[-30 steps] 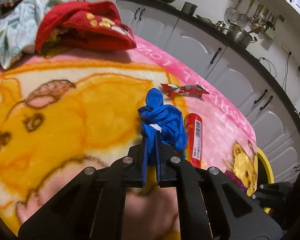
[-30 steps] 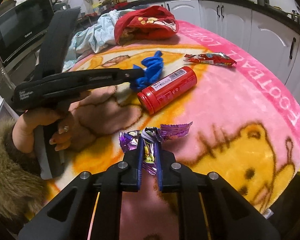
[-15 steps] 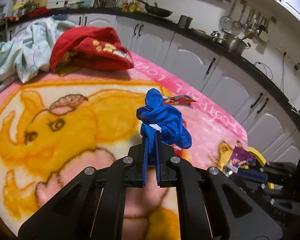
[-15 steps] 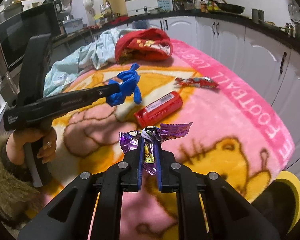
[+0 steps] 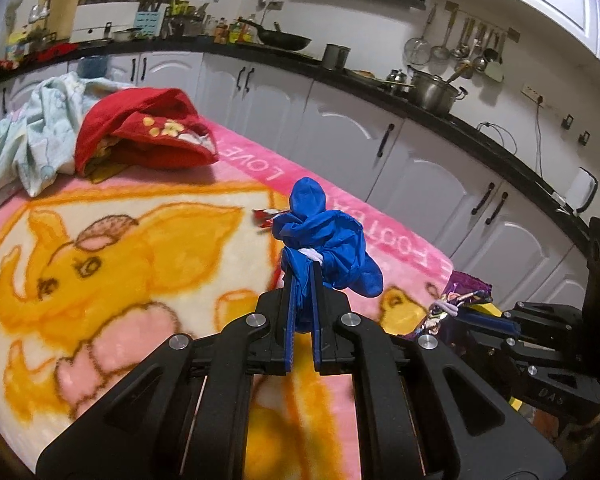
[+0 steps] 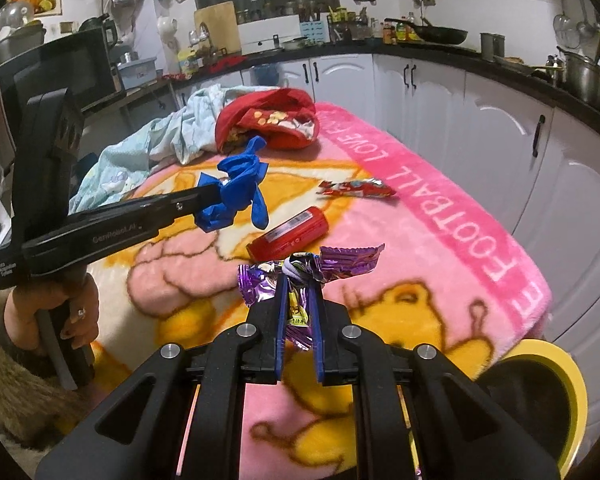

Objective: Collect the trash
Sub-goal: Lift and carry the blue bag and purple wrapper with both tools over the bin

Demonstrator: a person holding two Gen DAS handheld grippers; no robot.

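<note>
My left gripper (image 5: 302, 270) is shut on a crumpled blue glove (image 5: 328, 240), held up above the pink cartoon blanket (image 5: 120, 248). In the right wrist view the same left gripper (image 6: 214, 196) carries the blue glove (image 6: 240, 190) at the left. My right gripper (image 6: 300, 280) is shut on a purple foil wrapper (image 6: 340, 260), also lifted off the blanket (image 6: 440, 240). A red tube (image 6: 288, 234) and a red snack wrapper (image 6: 356, 189) lie on the blanket beyond it. From the left wrist view the right gripper (image 5: 456, 312) with the purple wrapper (image 5: 466, 290) shows at the lower right.
A yellow-rimmed bin (image 6: 540, 396) stands below the table's near right corner. A red cloth (image 6: 272, 120) and a pale blue cloth (image 6: 160, 140) are heaped at the far end. White cabinets (image 6: 500, 120) run along the right. A hand (image 6: 60, 312) grips the left tool's handle.
Both grippers have risen off the blanket with their loads. The blue glove now hangs clear above the red tube, and the purple wrapper has lifted toward the table's near right edge.
</note>
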